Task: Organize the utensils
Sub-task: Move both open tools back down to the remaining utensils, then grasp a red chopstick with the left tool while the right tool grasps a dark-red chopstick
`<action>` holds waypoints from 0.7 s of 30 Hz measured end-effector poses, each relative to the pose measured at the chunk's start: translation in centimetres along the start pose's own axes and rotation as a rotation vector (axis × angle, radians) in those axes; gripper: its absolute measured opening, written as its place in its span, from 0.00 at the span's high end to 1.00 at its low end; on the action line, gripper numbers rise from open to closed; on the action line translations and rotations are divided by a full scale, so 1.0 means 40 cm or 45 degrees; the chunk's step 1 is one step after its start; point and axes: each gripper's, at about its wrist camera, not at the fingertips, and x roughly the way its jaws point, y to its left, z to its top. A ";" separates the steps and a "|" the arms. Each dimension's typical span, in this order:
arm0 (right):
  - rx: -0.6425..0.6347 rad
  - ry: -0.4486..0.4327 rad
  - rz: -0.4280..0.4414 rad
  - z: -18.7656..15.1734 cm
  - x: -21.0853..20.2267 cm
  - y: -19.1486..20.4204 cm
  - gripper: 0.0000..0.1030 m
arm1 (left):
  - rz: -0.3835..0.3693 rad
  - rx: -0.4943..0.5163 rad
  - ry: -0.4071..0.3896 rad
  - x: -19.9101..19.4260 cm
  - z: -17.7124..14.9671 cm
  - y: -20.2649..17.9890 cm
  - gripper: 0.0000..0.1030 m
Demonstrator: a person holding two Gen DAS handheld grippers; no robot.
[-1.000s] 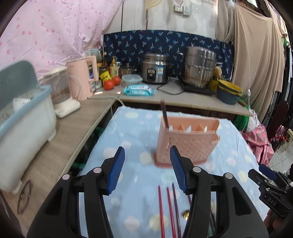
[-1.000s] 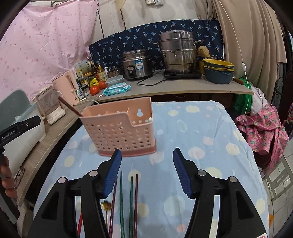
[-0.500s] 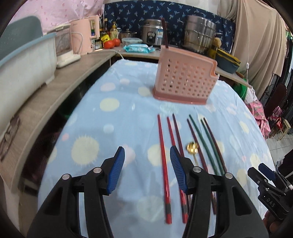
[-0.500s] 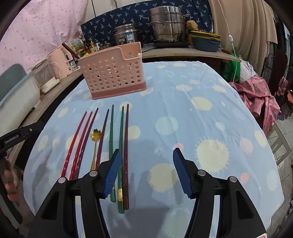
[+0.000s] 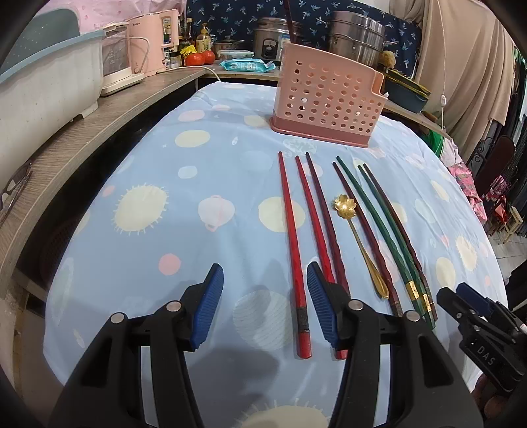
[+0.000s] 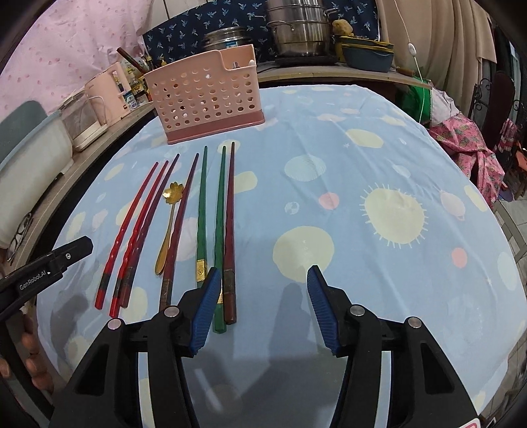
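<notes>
In the left wrist view, the left gripper (image 5: 262, 283) sits at six o'clock with its jaws spread wide and nothing between them, low over a light blue tablecloth (image 5: 197, 171) printed with suns and dots. Just beside its right-hand blue pad (image 5: 321, 307), toward four o'clock of centre, lie two bright red chopsticks (image 5: 291, 230), a dark red one next to them, then a gold spoon (image 5: 354, 227) with a flower-shaped bowl, another dark red stick, and two green chopsticks (image 5: 378, 217) with a dark one alongside, all pointing toward twelve o'clock. A pink perforated utensil holder (image 5: 329, 98) stands upright at about one o'clock, beyond the chopstick tips, with a dark stick rising from it. A pink kettle (image 5: 153, 42) stands on the wooden counter at eleven o'clock. The other gripper's tip shows at four o'clock. In the right wrist view, the right gripper (image 6: 263, 296) is at six o'clock, jaws likewise released and empty, its left-hand pad (image 6: 204, 309) overlapping the handle ends of the green chopsticks (image 6: 201, 210). The red chopsticks (image 6: 131, 227) fan out at nine o'clock, the gold spoon (image 6: 168, 224) between the groups. The holder (image 6: 204, 95) stands at eleven o'clock, and steel pots (image 6: 296, 26) at twelve.
</notes>
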 end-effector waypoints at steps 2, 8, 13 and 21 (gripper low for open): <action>-0.006 0.013 0.009 -0.001 0.008 0.006 0.59 | 0.001 0.001 0.003 0.002 -0.001 -0.005 0.51; -0.010 0.031 0.033 -0.001 0.024 0.014 0.72 | 0.003 0.009 0.026 0.016 -0.010 -0.013 0.51; -0.020 0.032 0.041 0.000 0.027 0.020 0.77 | -0.002 0.017 0.035 0.023 -0.014 -0.021 0.51; -0.022 0.032 0.048 0.001 0.030 0.022 0.79 | -0.002 0.022 0.057 0.034 -0.026 -0.023 0.51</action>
